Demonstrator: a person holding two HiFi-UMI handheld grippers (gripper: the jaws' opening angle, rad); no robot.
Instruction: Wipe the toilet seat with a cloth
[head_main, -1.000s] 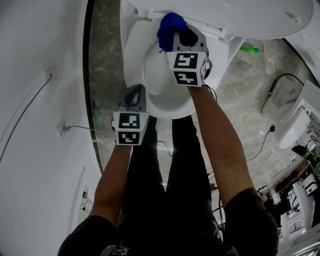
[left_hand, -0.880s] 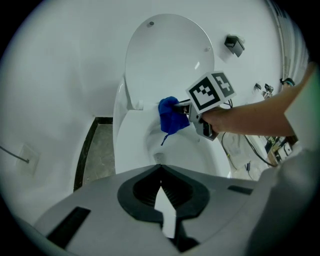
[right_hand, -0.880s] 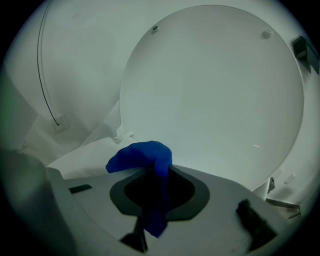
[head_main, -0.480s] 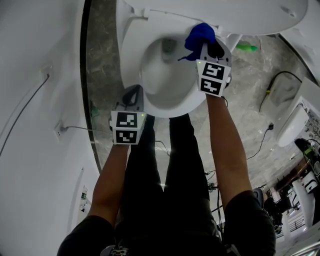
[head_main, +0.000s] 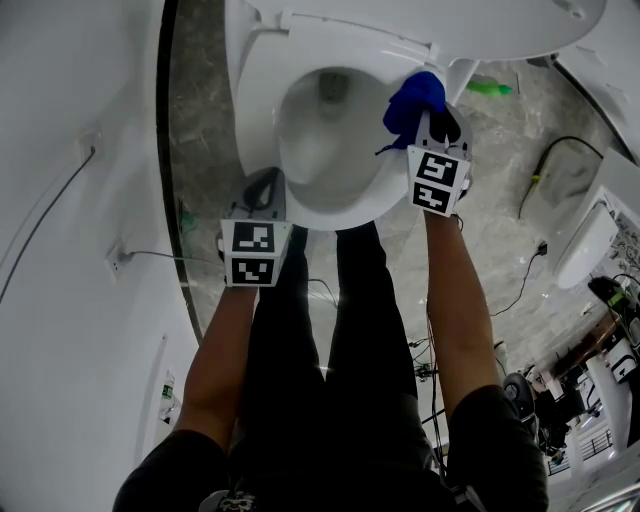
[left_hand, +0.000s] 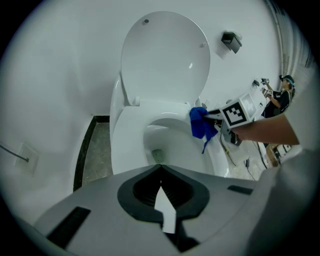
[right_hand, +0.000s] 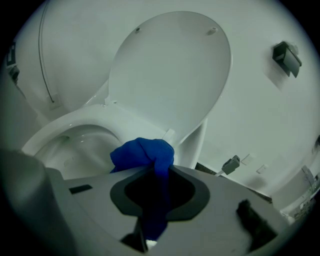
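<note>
Toilet seat (head_main: 255, 120) lay down with the lid (head_main: 420, 20) raised in the head view. My right hand-held gripper (head_main: 428, 118) held the blue cloth (head_main: 412, 98) on the seat's right side. A second earlier the cloth had been at the back of the seat. My left hand-held gripper (head_main: 266, 192) hung unmoved by the front left rim. In the left gripper view, its jaws were fully closed on nothing. In the right gripper view, the jaws clamped the cloth, which was bunched over the seat.
</note>
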